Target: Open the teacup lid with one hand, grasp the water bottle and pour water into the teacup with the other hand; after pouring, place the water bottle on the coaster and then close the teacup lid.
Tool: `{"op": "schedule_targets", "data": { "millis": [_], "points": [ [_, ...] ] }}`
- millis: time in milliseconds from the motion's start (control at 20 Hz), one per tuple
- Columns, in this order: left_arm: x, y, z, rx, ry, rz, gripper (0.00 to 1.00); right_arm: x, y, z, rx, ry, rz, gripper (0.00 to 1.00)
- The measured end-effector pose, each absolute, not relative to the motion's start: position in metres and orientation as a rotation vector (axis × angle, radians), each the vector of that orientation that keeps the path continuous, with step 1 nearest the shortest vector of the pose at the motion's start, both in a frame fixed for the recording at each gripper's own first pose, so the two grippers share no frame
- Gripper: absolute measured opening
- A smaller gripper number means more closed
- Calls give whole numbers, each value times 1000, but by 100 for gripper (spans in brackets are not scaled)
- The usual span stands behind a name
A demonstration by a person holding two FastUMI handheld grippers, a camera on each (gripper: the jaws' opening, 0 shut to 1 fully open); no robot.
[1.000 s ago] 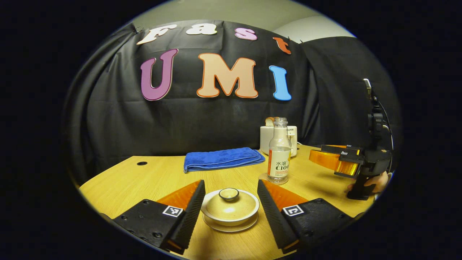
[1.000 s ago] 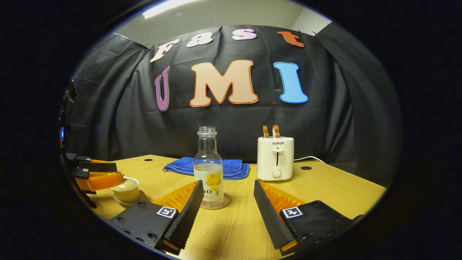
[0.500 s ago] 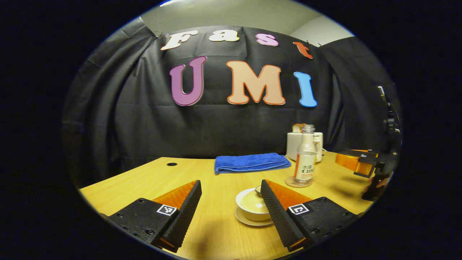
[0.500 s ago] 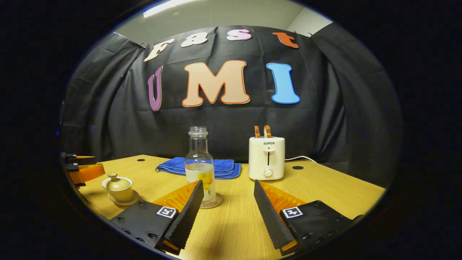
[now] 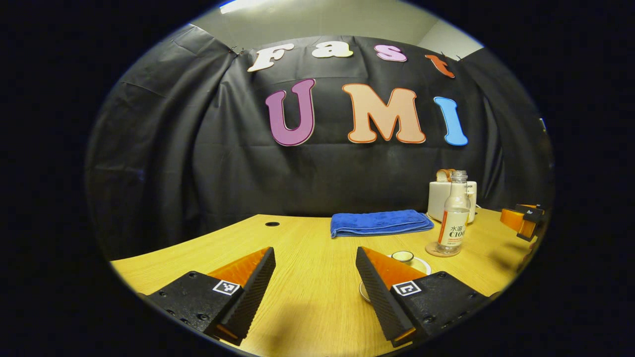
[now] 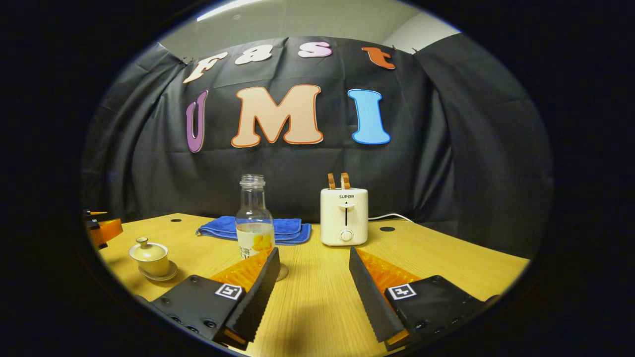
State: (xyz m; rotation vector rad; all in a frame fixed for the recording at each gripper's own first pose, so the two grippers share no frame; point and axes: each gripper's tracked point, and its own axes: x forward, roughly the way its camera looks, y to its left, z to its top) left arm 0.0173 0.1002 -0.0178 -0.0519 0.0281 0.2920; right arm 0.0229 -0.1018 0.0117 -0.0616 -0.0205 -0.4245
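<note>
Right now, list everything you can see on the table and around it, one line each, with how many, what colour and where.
table: one, light wood, under everything.
teacup: one, cream, lid on, on its saucer, table's left part in the right gripper view.
saucer: one, cream, under the teacup.
water bottle: one, clear, uncapped, partly filled, upright behind the right tongs.
coaster: one, round, under the water bottle.
towel: one, blue, folded, at the back.
toaster: one, white, two slices sticking up, back near the wall.
cable: one, white, behind the toaster.
left tongs: one, black and orange, open, teacup behind one finger.
right tongs: one, black and orange, open.
</note>
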Motion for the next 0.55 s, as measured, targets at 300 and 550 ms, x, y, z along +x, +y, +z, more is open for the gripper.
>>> {"op": "schedule_targets", "data": {
  "millis": [300,550],
  "points": [
    [17,100,-18,-53,27,294,95,20,-104,13,-62,-22,-441,87],
    [17,99,-18,-54,28,292,95,20,-104,13,-62,-22,-441,90]
  ]
}}
